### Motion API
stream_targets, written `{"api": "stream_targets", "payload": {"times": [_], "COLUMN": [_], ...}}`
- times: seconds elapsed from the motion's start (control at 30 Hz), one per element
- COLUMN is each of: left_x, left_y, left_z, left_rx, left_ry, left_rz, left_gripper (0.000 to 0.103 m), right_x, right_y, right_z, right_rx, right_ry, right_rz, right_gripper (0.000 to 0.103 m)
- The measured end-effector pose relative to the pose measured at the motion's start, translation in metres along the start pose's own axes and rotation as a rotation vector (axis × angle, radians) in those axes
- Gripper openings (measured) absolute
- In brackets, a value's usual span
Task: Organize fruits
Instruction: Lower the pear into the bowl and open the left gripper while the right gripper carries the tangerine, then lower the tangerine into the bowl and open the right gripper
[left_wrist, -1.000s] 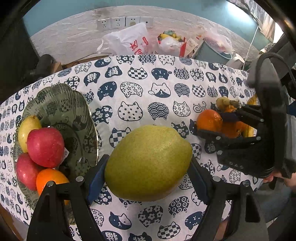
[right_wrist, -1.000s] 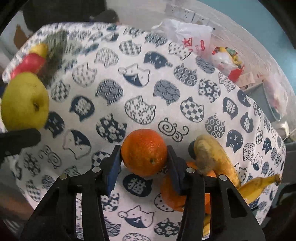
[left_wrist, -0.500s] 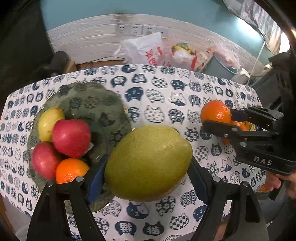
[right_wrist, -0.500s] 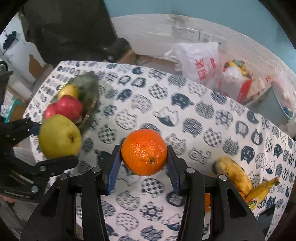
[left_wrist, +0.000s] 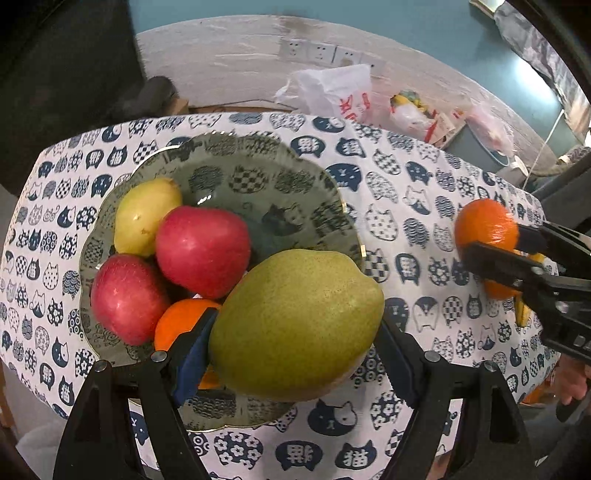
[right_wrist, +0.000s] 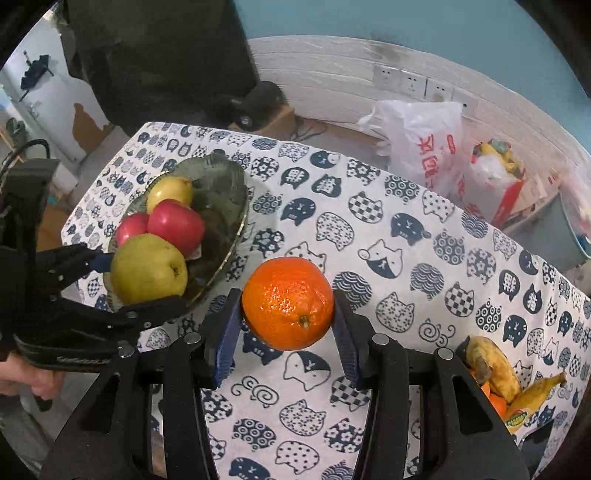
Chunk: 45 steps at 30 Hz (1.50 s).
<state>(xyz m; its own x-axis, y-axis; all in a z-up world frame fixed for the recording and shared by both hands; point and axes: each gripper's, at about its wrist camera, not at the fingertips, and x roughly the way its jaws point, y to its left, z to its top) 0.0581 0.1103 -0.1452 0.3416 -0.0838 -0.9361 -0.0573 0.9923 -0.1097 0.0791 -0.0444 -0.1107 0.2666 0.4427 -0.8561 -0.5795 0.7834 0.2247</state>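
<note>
- Left gripper (left_wrist: 295, 339) clamped on a large green pear (left_wrist: 295, 325), blue pads pressed to both sides, held in the air over the near right rim of the glass plate (left_wrist: 258, 177).
- On the plate's left half: a yellow-green pear (left_wrist: 146, 214) at the far left, two red apples (left_wrist: 201, 249) beside it, and a small orange (left_wrist: 177, 323) at the near edge, partly hidden behind the left finger.
- Right gripper (right_wrist: 288, 325) pinching an orange (right_wrist: 288, 302) between its blue pads, lifted clear of the cat-print tablecloth (right_wrist: 406, 236), to the right of the plate and well apart from it.
- At the tablecloth's near right corner: bananas (right_wrist: 495, 369) lying on more oranges, mostly hidden.
- Beyond the far edge of the table: a white plastic bag (right_wrist: 421, 144) with red print and other bags against the wall.
- A hand (right_wrist: 33, 380) gripping the left gripper's handle at the left edge of the right wrist view.
</note>
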Motion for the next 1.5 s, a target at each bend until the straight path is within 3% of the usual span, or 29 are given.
{"api": "stream_targets", "payload": {"times": [0.1, 0.23, 0.83, 1.27, 1.5], "left_x": [0.009, 0.004, -0.024, -0.051, -0.056], "left_y": [0.006, 0.005, 0.038, 0.117, 0.138], "left_z": [-0.001, 0.001, -0.01, -0.042, -0.056], "left_rx": [-0.018, 0.0, -0.093, -0.24, -0.273], "left_ry": [0.029, -0.012, -0.018, -0.048, -0.045], "left_rz": [0.005, 0.013, 0.008, 0.06, 0.055], "left_gripper": [0.083, 0.076, 0.076, 0.077, 0.077], "right_x": [0.0, 0.001, 0.008, 0.033, 0.054], "right_y": [0.004, 0.009, 0.034, 0.103, 0.145], "right_z": [0.002, 0.004, 0.023, 0.046, 0.056], "right_rx": [0.002, 0.001, -0.008, -0.076, -0.12], "right_ry": [-0.002, -0.001, -0.012, 0.014, 0.04], "right_rz": [0.008, 0.015, 0.045, 0.118, 0.139], "right_gripper": [0.047, 0.047, 0.047, 0.047, 0.047]}}
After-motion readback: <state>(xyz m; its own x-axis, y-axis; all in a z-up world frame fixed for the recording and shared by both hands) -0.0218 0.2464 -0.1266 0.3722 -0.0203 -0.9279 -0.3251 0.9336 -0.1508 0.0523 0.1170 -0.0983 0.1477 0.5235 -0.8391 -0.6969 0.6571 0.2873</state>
